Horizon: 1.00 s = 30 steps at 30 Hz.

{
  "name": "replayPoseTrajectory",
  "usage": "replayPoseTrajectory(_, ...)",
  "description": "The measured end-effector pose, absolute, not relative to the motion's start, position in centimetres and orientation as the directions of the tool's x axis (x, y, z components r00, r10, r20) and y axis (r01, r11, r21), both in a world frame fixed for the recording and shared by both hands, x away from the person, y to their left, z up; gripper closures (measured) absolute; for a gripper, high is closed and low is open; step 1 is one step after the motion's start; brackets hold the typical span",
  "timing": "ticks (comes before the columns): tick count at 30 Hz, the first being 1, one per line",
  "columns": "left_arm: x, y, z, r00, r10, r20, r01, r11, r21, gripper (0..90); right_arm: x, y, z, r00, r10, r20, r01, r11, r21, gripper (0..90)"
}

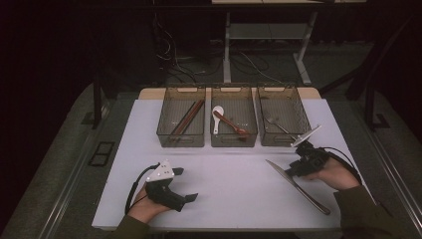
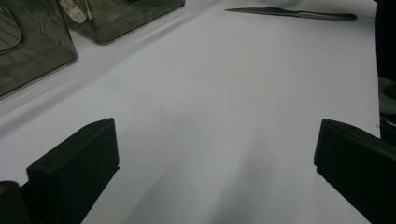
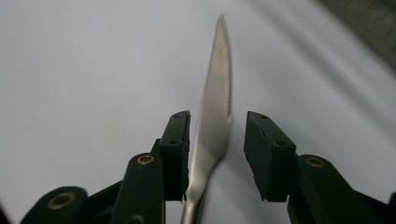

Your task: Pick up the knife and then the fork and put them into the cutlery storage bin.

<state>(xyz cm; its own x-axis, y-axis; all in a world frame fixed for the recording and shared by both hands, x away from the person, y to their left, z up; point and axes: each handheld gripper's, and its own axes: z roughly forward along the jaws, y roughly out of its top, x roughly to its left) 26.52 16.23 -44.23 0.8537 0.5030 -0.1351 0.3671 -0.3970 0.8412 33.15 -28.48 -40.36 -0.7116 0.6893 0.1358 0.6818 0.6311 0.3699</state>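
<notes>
While the right gripper (image 3: 215,154) hovered low over the white worktop (image 1: 224,189), its two black jaws stood parted on either side of the table knife (image 3: 212,126), with a gap showing between the right pad and the blade; whether the left pad touched the metal I could not tell, so the knife read as released rather than clamped. From the high view that right gripper (image 1: 293,169) sat in the person's right hand (image 1: 333,174), directly over the knife (image 1: 298,185), which lay flat on the worktop with its blade tip pointing towards the bins and its handle running back towards the near edge. Well to the left of the knife, the left gripper (image 1: 186,184) rested in the person's left hand (image 1: 144,209), its jaws spread wide with nothing but bare worktop between them, as the left gripper view (image 2: 215,149) confirmed; the knife (image 2: 289,13) lay far off across the surface there. Beyond the knife, along the far side of the worktop, three smoky see-through bins stood in a row. The right bin (image 1: 298,134), nearest the knife, held a fork (image 1: 276,124). The middle bin (image 1: 234,142) held a white spoon (image 1: 217,117) and a brown spoon (image 1: 231,124). The left bin (image 1: 181,142), farthest from the knife, held dark chopsticks (image 1: 186,119)
</notes>
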Motion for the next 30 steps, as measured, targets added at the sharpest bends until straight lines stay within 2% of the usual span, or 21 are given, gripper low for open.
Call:
replayPoseTrajectory(2,26.5,16.2,-44.2,0.853,0.503,-0.137,0.368,-0.395,0.842,0.0,32.4,-28.4,-40.4,-0.708,0.693,0.137,0.694,0.646,0.318,61.4)
replayPoseTrajectory(10,26.5,16.2,-44.2,0.853,0.504,-0.136,0.367,-0.393,0.843,0.0,30.5,-28.9,-40.8,-0.71,0.695,0.113,0.7,0.679,0.219,65.6)
replayPoseTrajectory(20,26.5,16.2,-44.3,0.854,0.503,-0.135,0.368,-0.399,0.84,0.0,30.4,-28.3,-41.9,-0.725,0.683,0.09,0.687,0.707,0.165,70.7)
replayPoseTrajectory(30,26.4,16.1,-44.3,0.854,0.501,-0.137,0.37,-0.401,0.838,0.0,30.1,-26.8,-41.9,-0.74,0.672,0.004,0.669,0.736,0.106,73.7)
